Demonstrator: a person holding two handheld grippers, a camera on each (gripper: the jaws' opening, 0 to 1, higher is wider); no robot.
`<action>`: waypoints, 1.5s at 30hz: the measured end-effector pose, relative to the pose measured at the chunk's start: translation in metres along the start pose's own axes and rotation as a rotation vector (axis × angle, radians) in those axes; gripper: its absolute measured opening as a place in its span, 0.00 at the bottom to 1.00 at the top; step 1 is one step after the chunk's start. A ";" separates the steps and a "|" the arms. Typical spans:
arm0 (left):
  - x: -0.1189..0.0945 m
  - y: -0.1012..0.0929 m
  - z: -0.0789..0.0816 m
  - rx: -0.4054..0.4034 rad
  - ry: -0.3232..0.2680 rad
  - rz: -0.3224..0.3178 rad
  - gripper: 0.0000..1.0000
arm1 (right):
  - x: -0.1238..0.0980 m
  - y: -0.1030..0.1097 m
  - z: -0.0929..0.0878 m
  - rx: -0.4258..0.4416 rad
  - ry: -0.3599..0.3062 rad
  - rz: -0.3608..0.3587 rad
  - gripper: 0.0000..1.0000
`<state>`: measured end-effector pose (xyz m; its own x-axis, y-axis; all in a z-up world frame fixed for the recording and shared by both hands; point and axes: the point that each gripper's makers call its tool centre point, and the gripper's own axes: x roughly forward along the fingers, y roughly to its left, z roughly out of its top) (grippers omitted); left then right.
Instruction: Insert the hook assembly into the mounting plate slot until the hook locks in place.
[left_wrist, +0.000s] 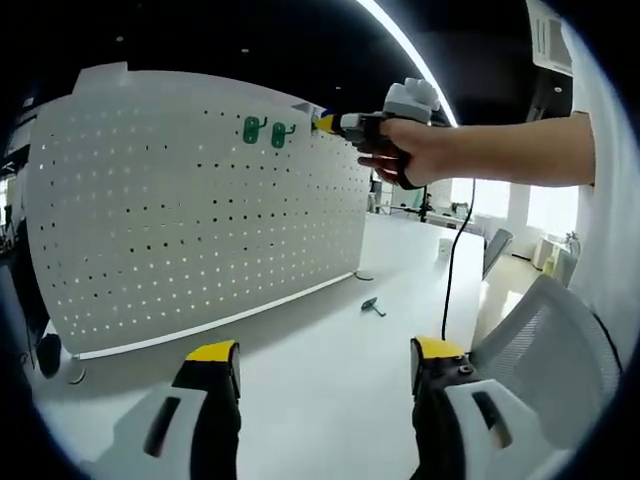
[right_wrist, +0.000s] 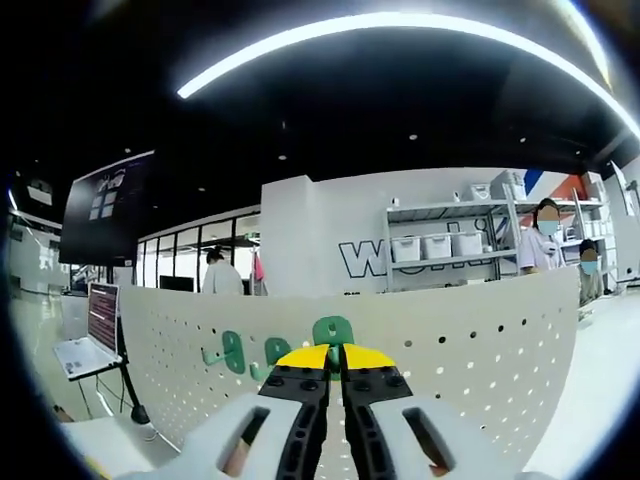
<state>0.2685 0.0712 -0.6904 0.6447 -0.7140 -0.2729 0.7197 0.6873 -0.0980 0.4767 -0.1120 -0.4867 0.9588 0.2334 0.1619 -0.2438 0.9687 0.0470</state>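
- Two yellow-tipped jaws of the right gripper (right_wrist: 336, 356) stand pressed together at the top edge of the white pegboard (right_wrist: 480, 340). A green hook (right_wrist: 333, 330) sits just beyond the tips; whether the jaws pinch it cannot be told.
- Two more green hooks (right_wrist: 232, 352) hang on the board to the left of the tips in the right gripper view.
- In the left gripper view, the left gripper (left_wrist: 325, 362) hovers over the white table (left_wrist: 330, 400) with its jaws spread and nothing between them.
- In that view, a hand (left_wrist: 405, 150) holds the right gripper against the board's upper edge, beside two green hooks (left_wrist: 252, 129).
- A small hook piece (left_wrist: 372, 306) lies on the table near the board's foot.
- People stand by shelves (right_wrist: 440, 250) beyond the board.
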 end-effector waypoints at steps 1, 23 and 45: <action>0.000 0.000 -0.001 -0.002 0.003 -0.002 0.72 | 0.000 0.000 -0.001 0.004 0.001 -0.003 0.02; -0.002 0.003 -0.005 -0.020 0.022 0.005 0.71 | 0.013 -0.001 -0.010 0.038 0.007 -0.030 0.02; -0.002 0.007 -0.006 -0.050 0.019 0.015 0.69 | 0.021 -0.002 -0.021 0.062 0.004 -0.078 0.02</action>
<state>0.2710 0.0786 -0.6965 0.6497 -0.7015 -0.2930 0.6962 0.7038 -0.1411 0.4999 -0.1070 -0.5041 0.9759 0.1577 0.1511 -0.1765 0.9770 0.1199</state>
